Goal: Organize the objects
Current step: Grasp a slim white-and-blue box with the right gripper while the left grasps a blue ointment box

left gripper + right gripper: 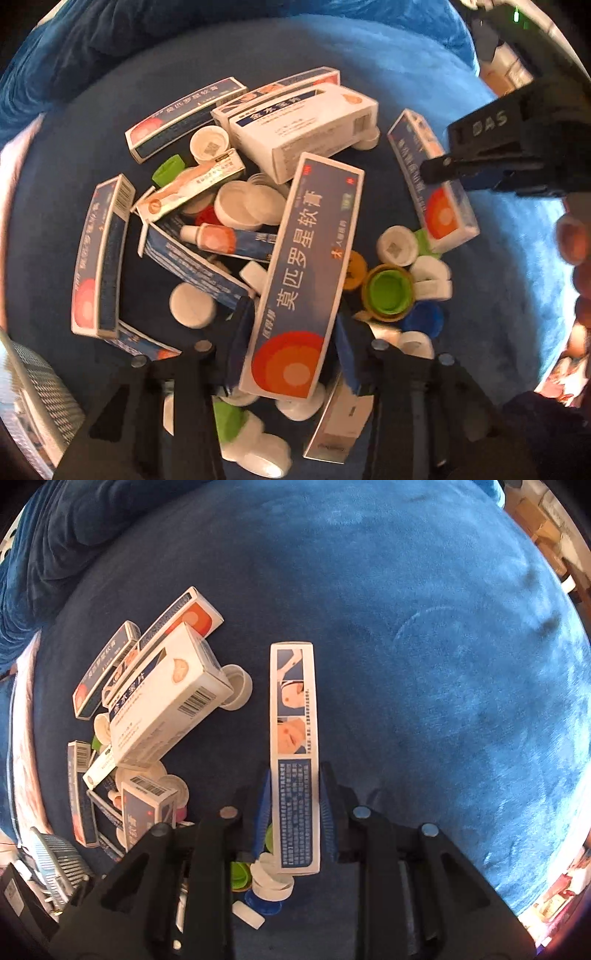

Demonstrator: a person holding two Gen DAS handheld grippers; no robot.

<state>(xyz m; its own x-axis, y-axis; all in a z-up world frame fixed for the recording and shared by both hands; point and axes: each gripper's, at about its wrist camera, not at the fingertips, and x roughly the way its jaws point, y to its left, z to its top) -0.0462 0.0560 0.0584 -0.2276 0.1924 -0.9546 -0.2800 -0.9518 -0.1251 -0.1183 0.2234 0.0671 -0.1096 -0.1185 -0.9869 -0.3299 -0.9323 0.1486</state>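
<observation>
A heap of medicine boxes and bottle caps lies on a blue velvet cloth (369,48). My left gripper (291,325) is shut on a long blue ointment box (306,273) with an orange circle, held above the heap. My right gripper (293,808) is shut on a similar long box (293,738), its white and blue side up; in the left wrist view that gripper (517,155) sits at the right, over the box (432,181). A large white box (306,125) tops the heap and also shows in the right wrist view (166,698).
Loose caps lie around: a green and gold cap (388,293), white caps (242,205), a blue cap (421,319). An ointment tube (225,240) lies among the boxes. A bare stretch of cloth (424,646) spreads right of the heap. A mesh basket (61,860) stands at the left edge.
</observation>
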